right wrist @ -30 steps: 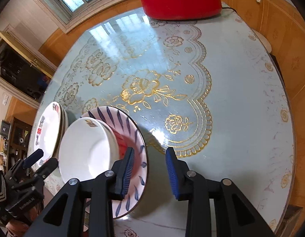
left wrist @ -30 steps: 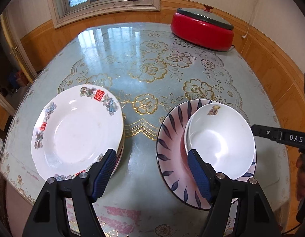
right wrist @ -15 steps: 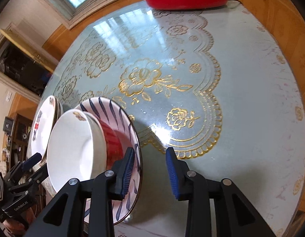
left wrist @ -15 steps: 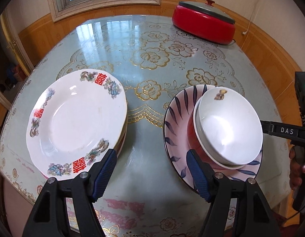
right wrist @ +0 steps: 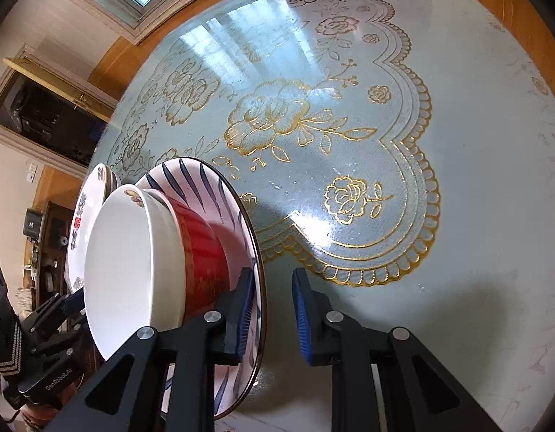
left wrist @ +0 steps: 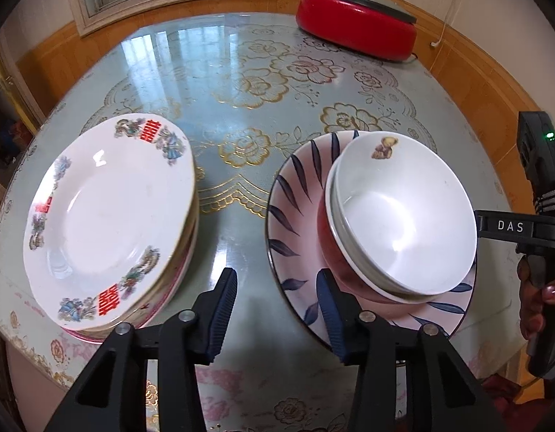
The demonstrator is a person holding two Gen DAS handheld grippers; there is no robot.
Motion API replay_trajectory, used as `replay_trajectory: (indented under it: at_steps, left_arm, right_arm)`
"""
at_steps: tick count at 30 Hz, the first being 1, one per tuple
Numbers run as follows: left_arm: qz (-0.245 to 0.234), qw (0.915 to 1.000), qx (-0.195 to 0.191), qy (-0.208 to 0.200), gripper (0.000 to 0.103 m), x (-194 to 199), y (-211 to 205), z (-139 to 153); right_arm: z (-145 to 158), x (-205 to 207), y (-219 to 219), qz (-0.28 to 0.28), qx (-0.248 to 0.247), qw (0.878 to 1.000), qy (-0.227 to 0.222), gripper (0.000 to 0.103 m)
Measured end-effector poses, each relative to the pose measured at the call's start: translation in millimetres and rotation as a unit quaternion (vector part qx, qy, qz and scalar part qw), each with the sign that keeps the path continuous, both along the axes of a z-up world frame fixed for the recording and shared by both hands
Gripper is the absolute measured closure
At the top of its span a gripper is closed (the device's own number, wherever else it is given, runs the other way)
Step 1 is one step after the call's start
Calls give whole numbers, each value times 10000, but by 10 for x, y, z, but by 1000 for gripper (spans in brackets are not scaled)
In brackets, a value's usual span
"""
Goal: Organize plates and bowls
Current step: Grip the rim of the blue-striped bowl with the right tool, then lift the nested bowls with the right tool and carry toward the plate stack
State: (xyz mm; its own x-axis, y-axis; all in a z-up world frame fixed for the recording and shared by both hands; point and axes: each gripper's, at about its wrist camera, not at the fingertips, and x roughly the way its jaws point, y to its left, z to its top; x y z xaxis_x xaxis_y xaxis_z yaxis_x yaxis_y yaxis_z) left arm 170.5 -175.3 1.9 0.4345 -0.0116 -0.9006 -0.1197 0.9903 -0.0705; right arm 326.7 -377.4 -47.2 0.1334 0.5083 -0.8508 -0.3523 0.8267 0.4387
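Porcelain bowls (left wrist: 403,212) sit nested on a striped plate (left wrist: 295,216) beside stacked white plates (left wrist: 108,212); both claws should bite the plate's rim squarely; left gripper (left wrist: 277,313) and right gripper (right wrist: 270,313) are closing astride opposite rims, pads not yet pressing.
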Motion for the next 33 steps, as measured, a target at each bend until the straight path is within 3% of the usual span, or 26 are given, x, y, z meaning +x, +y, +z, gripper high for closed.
replay_trajectory:
  at_steps: [8,16,23,27,33]
  left_arm:
    - [104,9999,-9,19,56,66,20,-47]
    - [50,9998,-178,-58,54,196,-14,-96]
    - [-149,9995,-255,-147,54,391,-143,-77]
    - [-242,9992,-278,-126,54,492,-148,-127]
    - [-258,9967,-755,125,54,584,-81,-285]
  right_arm:
    - [37,4,76,230,-221,9994,-127,82]
    - [81,126,-24,-50,-416,9982,-428,83]
    - [-7,317,-273,-402,-49,9991,-123,84]
    - [-40,348,-313,-334,100,9993,-95,84]
    - [-51,401,-335,-37,215,9996,-182,82]
